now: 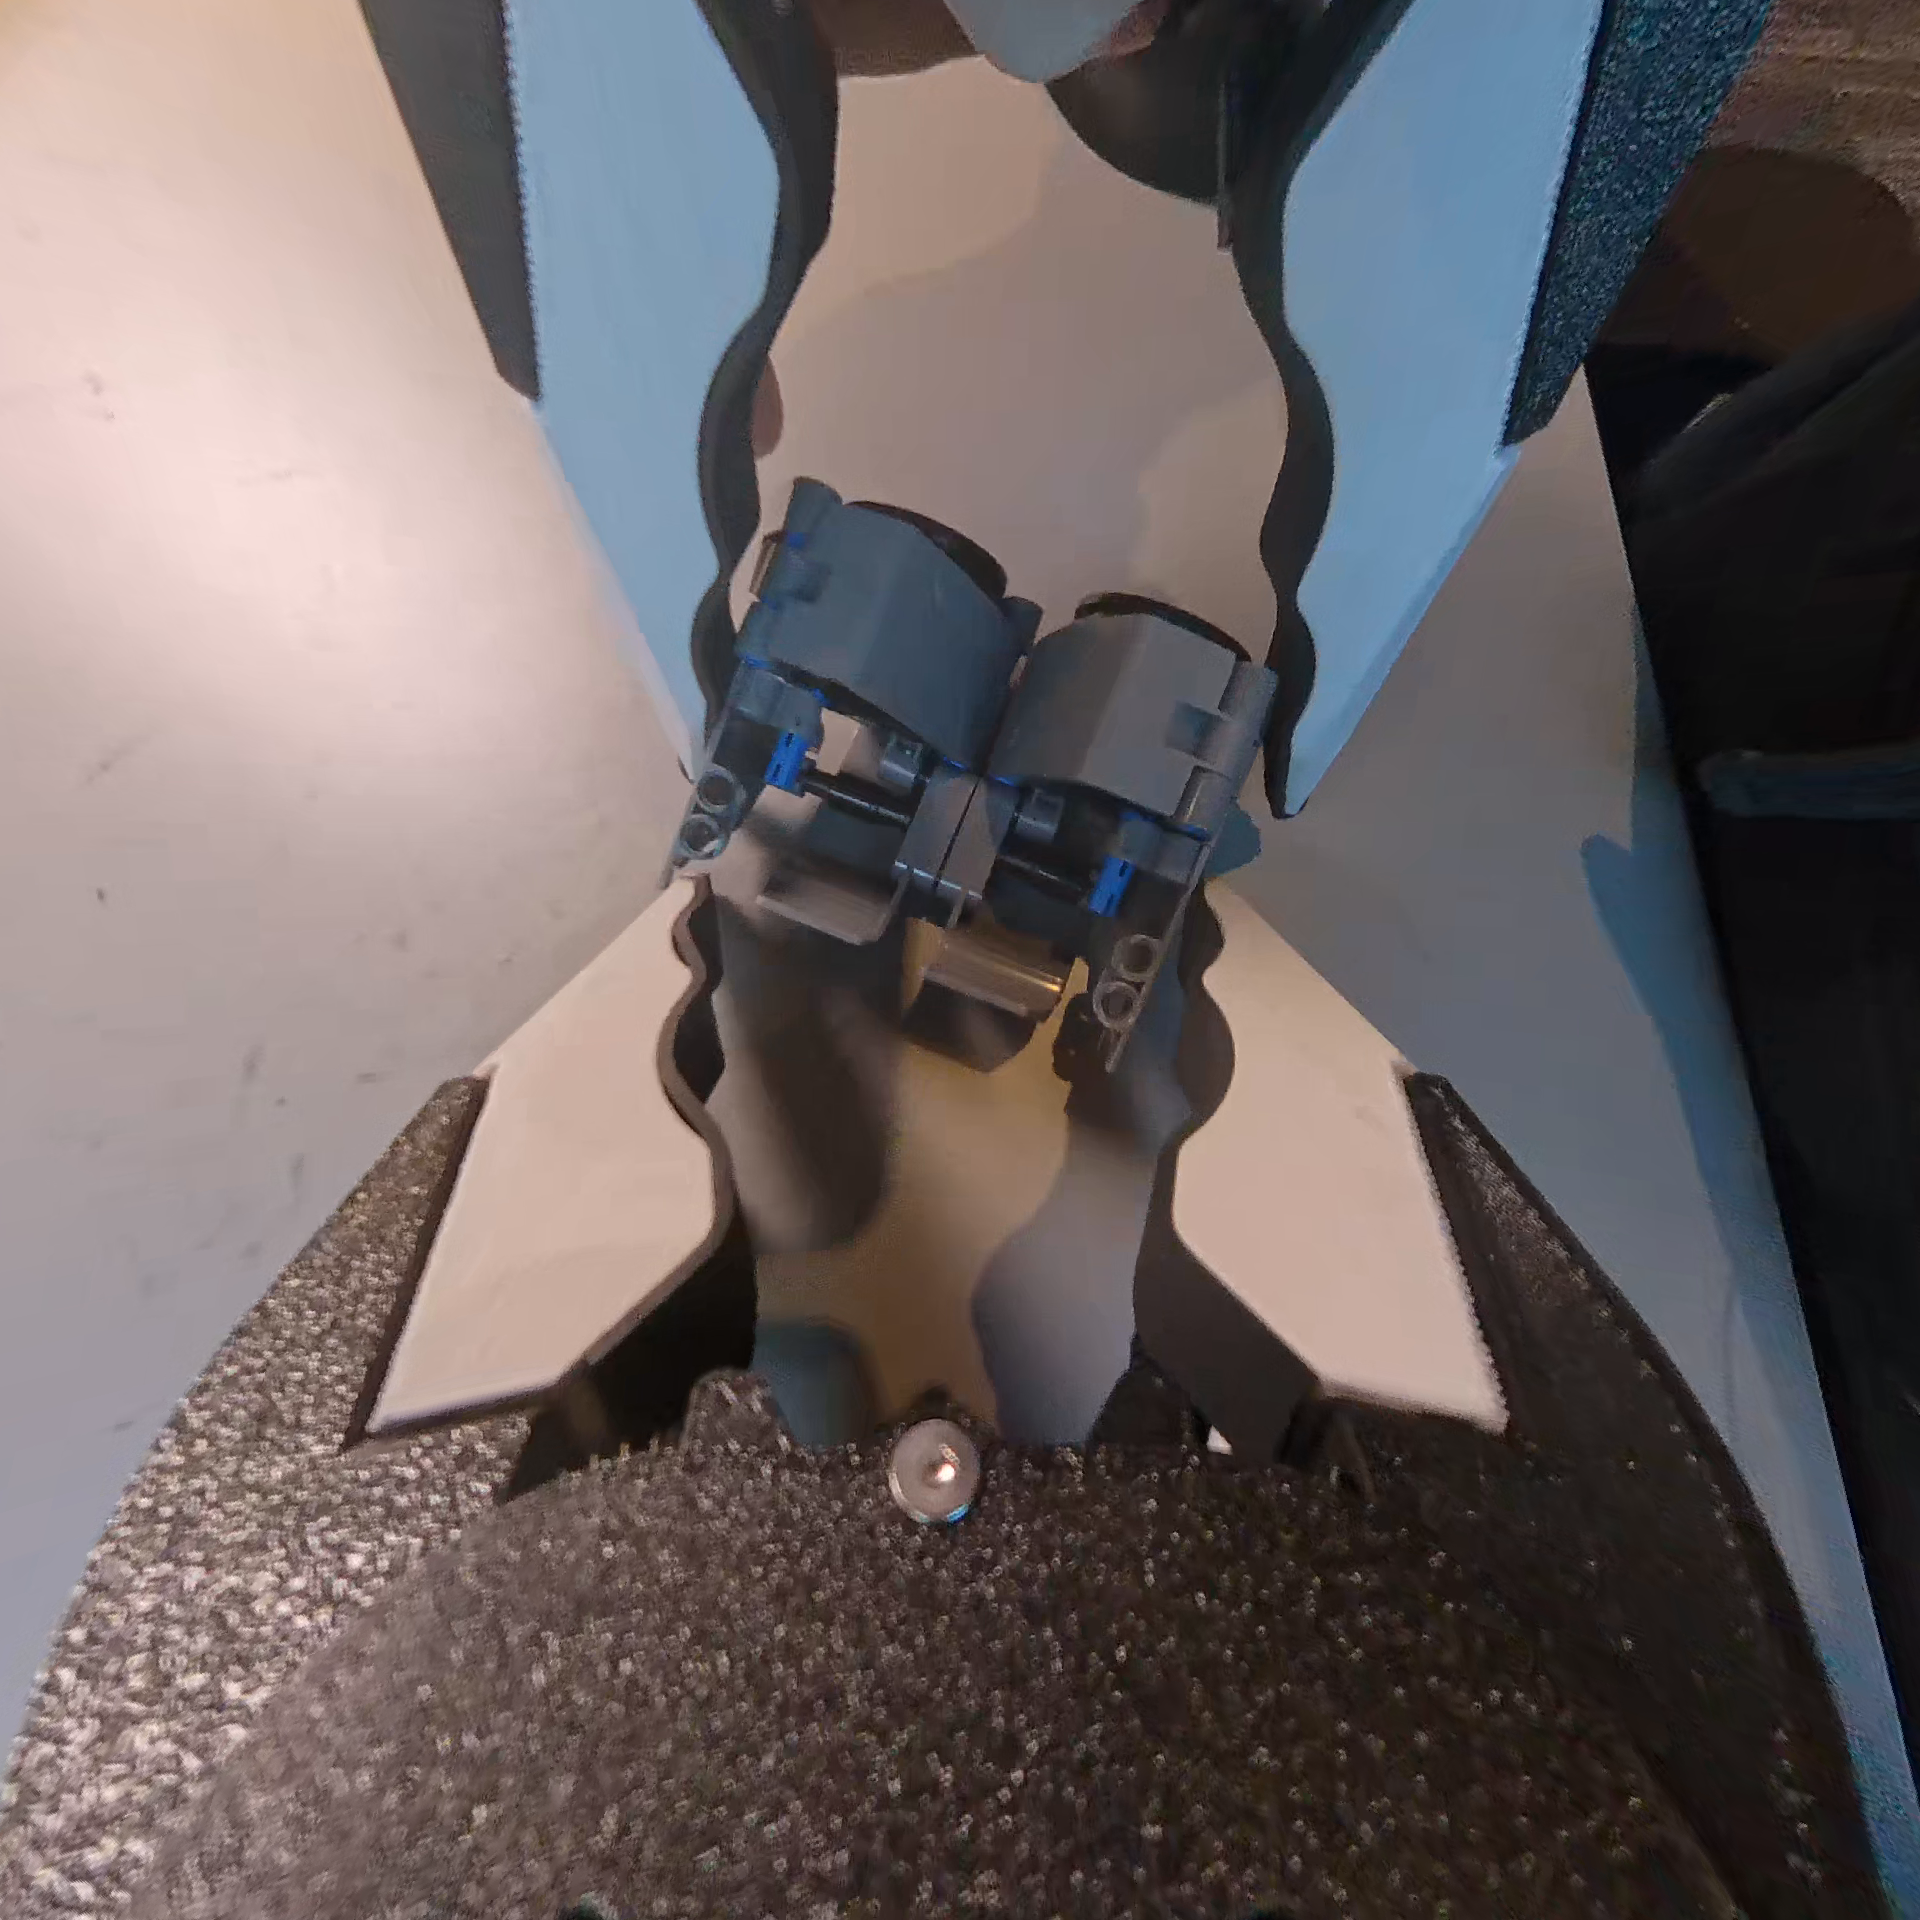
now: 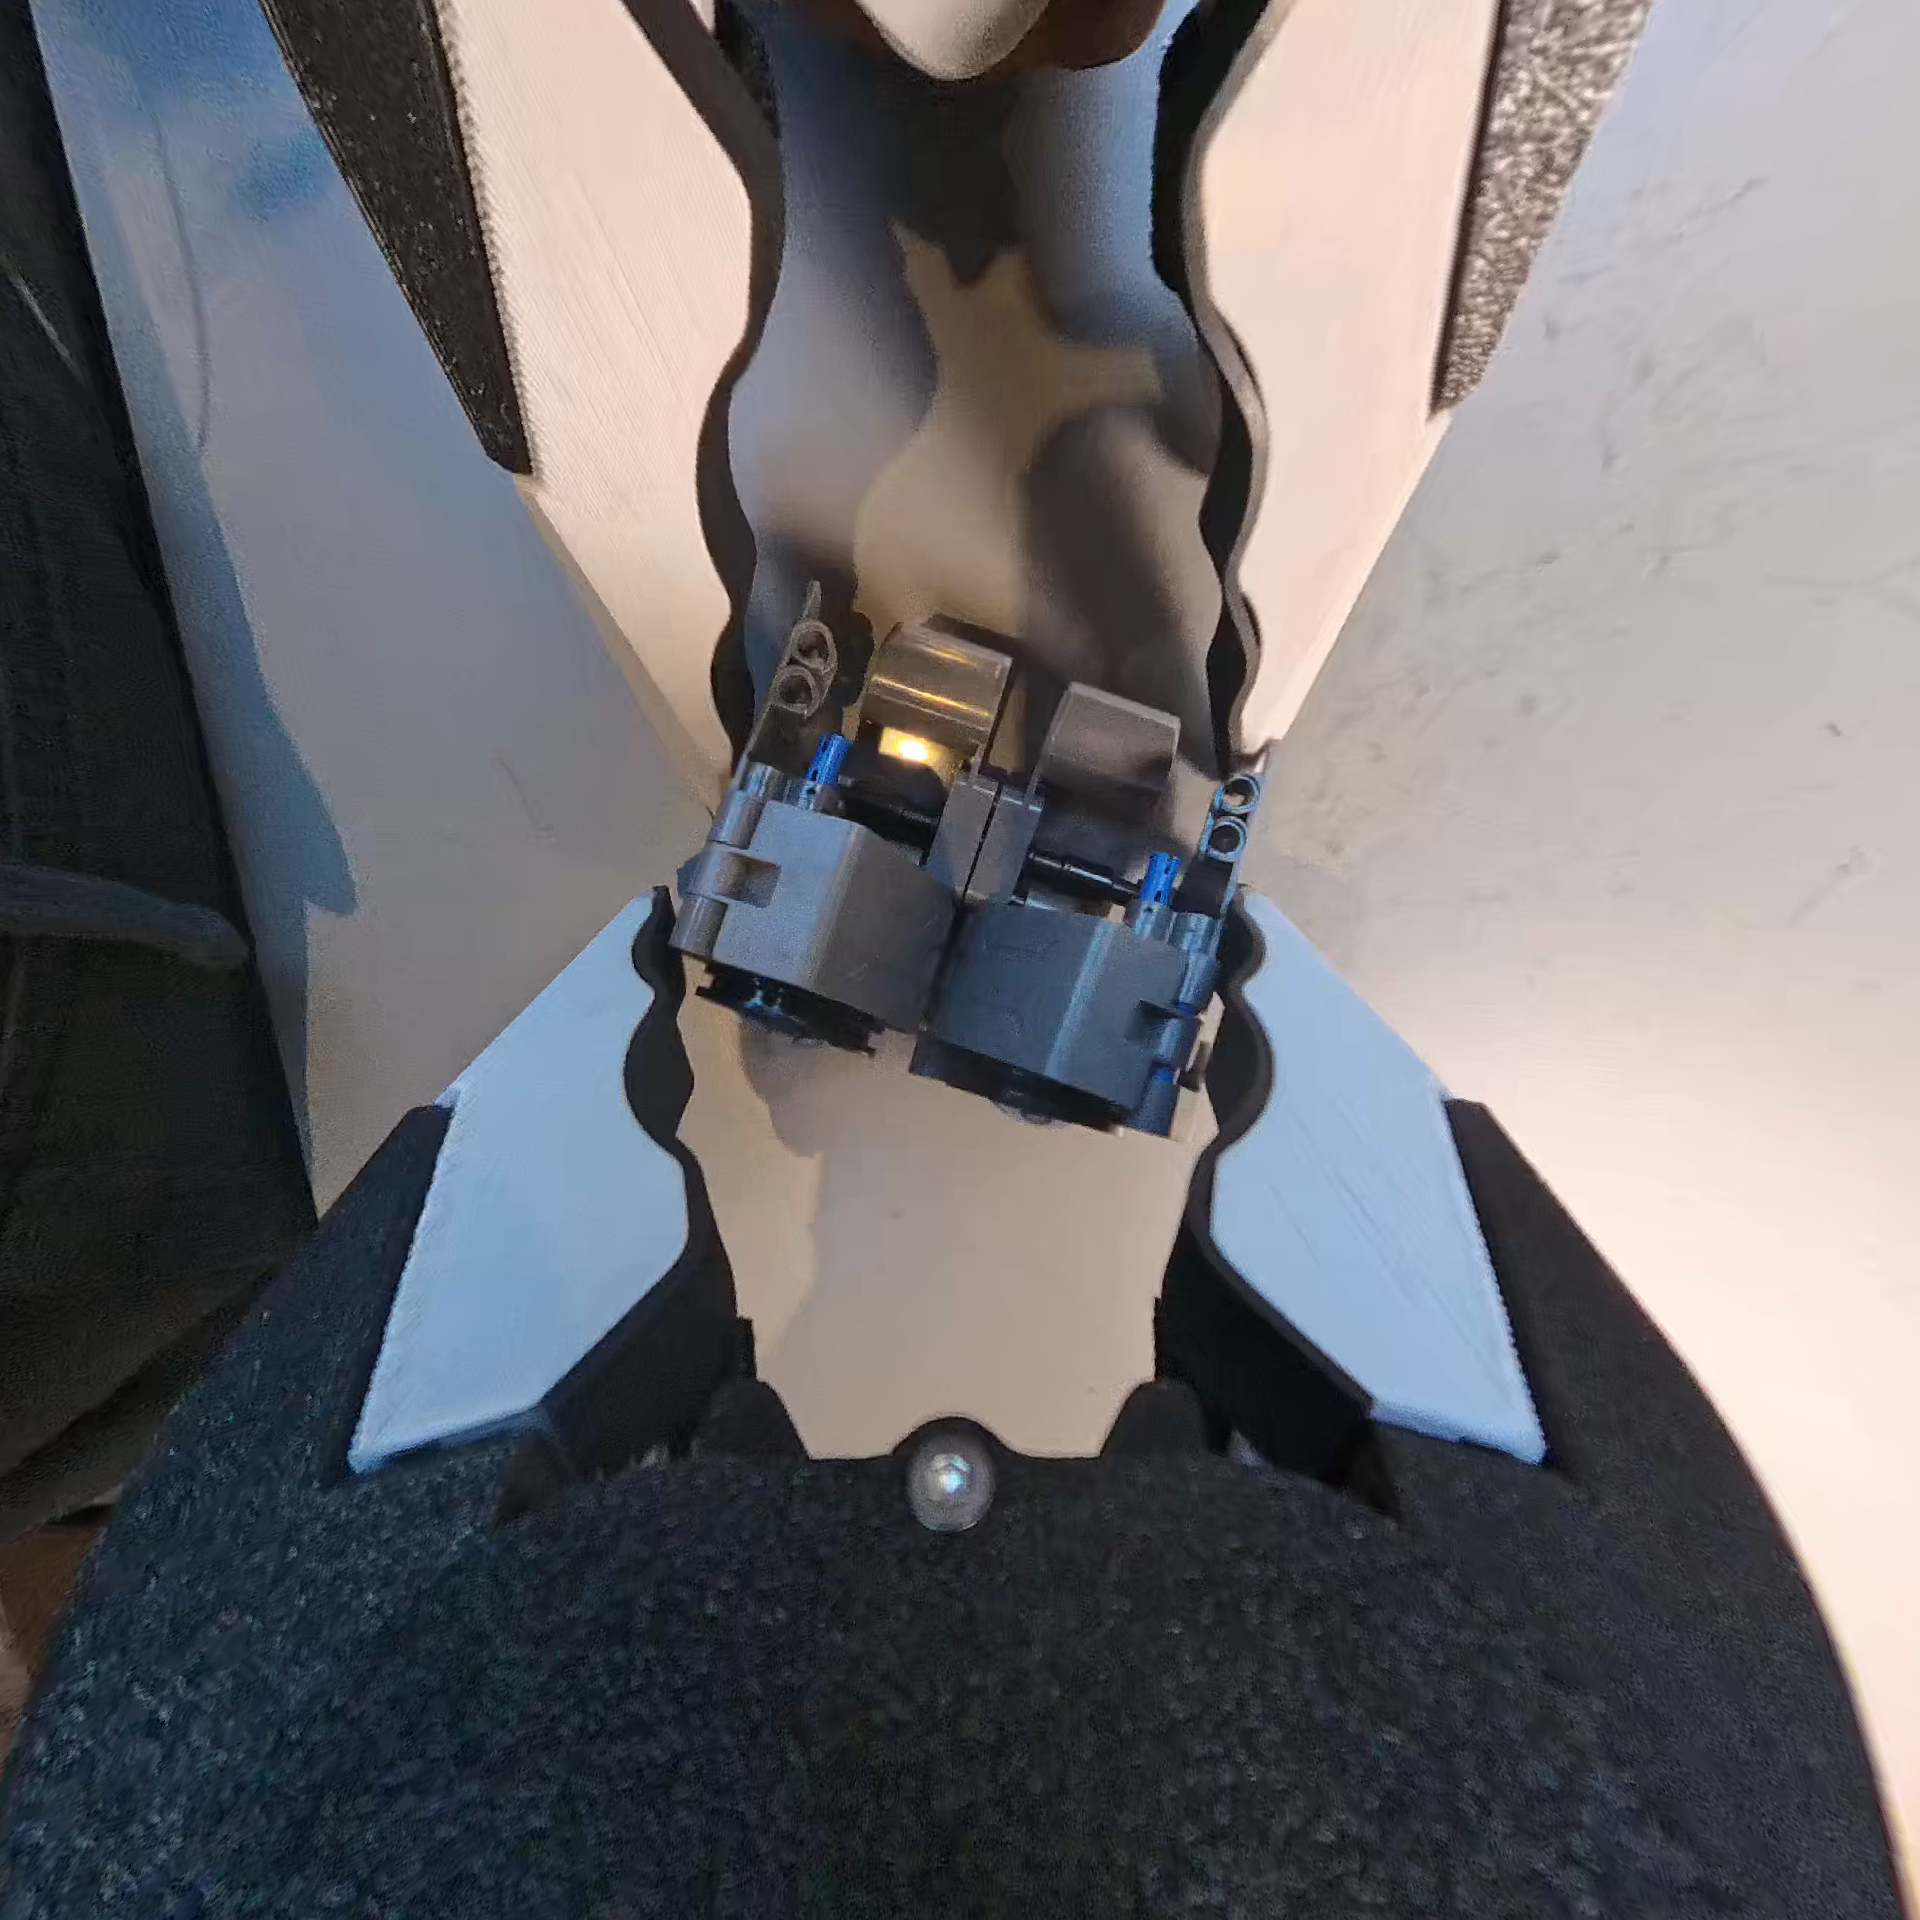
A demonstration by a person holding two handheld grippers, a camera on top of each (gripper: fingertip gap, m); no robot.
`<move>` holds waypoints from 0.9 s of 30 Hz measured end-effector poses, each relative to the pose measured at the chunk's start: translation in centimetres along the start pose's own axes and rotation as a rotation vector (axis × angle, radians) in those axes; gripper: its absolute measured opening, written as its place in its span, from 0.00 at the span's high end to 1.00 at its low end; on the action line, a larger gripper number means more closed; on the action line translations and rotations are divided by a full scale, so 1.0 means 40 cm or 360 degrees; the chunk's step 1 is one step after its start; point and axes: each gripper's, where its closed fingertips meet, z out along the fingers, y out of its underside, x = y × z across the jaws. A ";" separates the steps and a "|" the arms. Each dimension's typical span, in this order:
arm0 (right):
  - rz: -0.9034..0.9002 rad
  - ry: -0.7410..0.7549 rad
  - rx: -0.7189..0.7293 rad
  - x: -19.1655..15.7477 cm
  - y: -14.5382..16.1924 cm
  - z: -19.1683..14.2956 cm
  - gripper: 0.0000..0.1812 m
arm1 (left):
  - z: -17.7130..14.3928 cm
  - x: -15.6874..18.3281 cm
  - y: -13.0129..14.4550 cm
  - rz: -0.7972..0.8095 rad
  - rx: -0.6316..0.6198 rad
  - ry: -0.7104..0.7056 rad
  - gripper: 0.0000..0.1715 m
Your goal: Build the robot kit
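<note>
Two grippers meet tip to tip on one grey building-brick assembly, held above a pale tabletop [image 1: 260,623].

Left wrist view, left to right: my left gripper [image 1: 940,883] comes up from the lower edge, its white fingers [image 1: 582,1143] edged with wavy black pads. Its jaws are closed on the near end of the brick assembly [image 1: 966,727], at the perforated beams and blue pins. The assembly's two rounded grey housings sit side by side, the left one tilted. The opposing gripper enters from the top, its fingers flanking the housings. A dark object [image 1: 1787,831] lies past the table's right edge; I cannot tell what it is.

Right wrist view, left to right: dark fabric [image 2: 114,831] fills the left margin. My right gripper [image 2: 951,935] closes its jaws on the brick assembly [image 2: 935,935] at the two housings; the pads touch the outer sides. Beyond, a beam and two curved grey pieces point toward the other gripper. Bare tabletop [image 2: 1610,727] lies to the right.
</note>
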 end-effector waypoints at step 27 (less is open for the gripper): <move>-0.0146 0.1302 0.1085 0.148 -0.130 -0.169 0.47 | -0.149 -0.142 -0.161 -0.1234 0.1016 0.0280 0.86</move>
